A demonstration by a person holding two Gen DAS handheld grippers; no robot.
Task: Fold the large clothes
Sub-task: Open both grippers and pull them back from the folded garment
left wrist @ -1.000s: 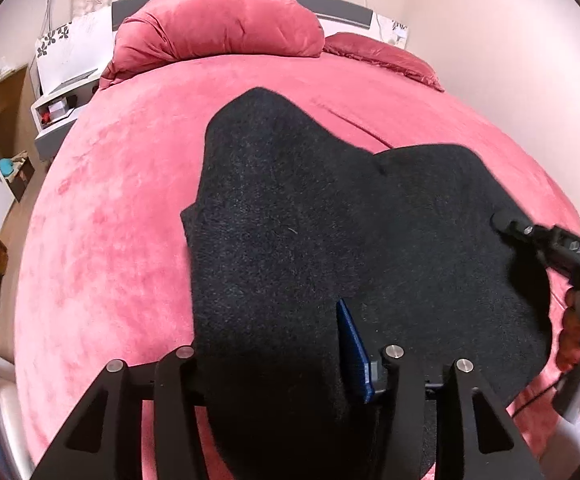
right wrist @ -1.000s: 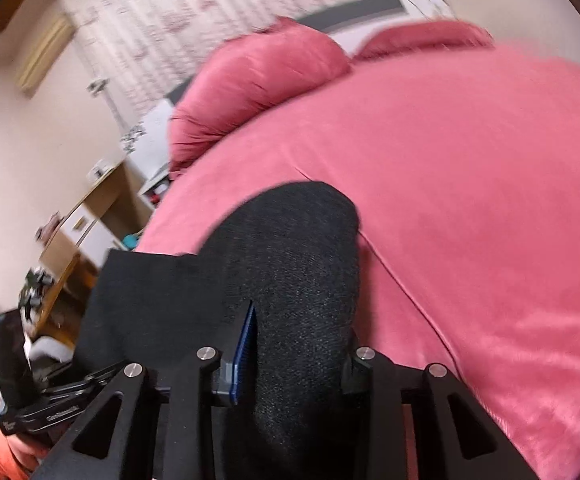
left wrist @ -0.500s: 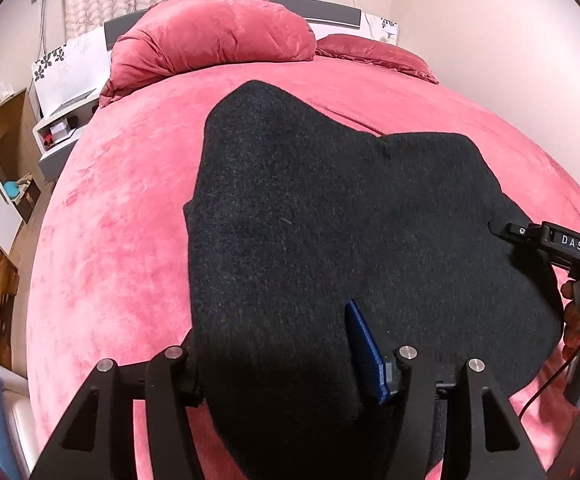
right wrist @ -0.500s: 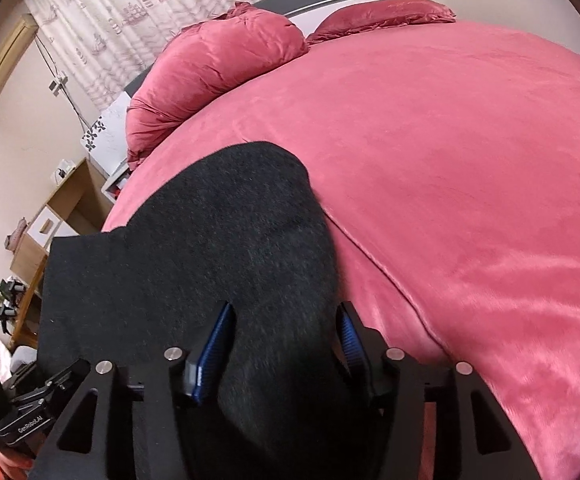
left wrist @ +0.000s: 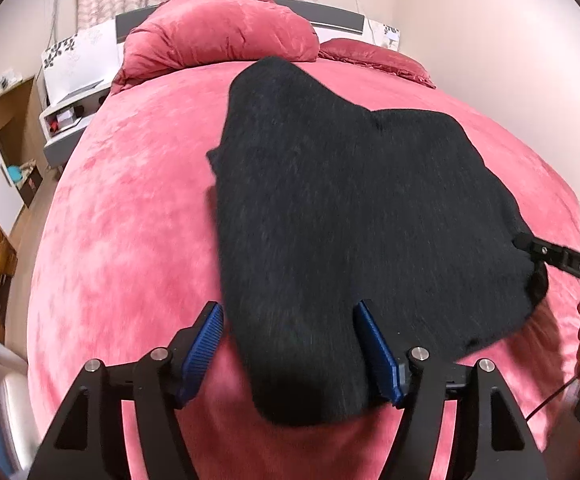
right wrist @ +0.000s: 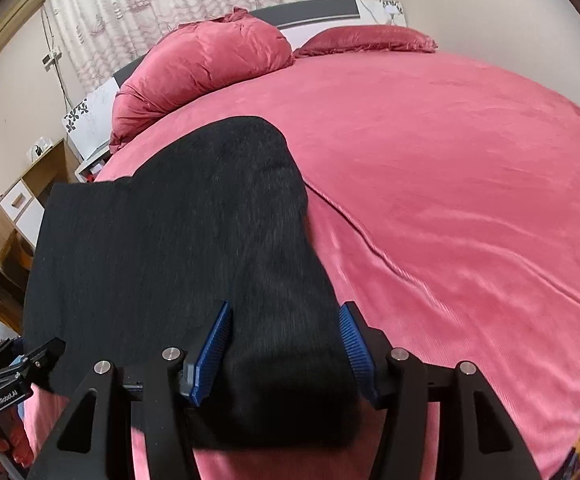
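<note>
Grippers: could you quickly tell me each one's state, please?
Left gripper: open, just opening, black garment lying between.
Right gripper: open, just opening, same garment between.

From my remote seat, a black knit garment (left wrist: pixel 350 216) lies across a bed (left wrist: pixel 130 240) covered in a deep pink plush blanket, mottled lighter and darker where its pile catches the light. Two pillows (right wrist: pixel 206 76) at the headboard match it in rose red satin. The headboard (right wrist: pixel 310 12) shows a dark grey band over white, its end panels printed with black leaf sprigs. Behind, the curtain (right wrist: pixel 162 4) is cream with a repeating maroon sailing-ship motif. I see the left hand-held gripper (left wrist: pixel 288 350) and the right hand-held gripper (right wrist: pixel 284 352) both in matt black with ribbed blue pads. Walls read pale cream; the bedside cabinet (right wrist: pixel 18 208) is wood-brown with white drawer fronts.
</note>
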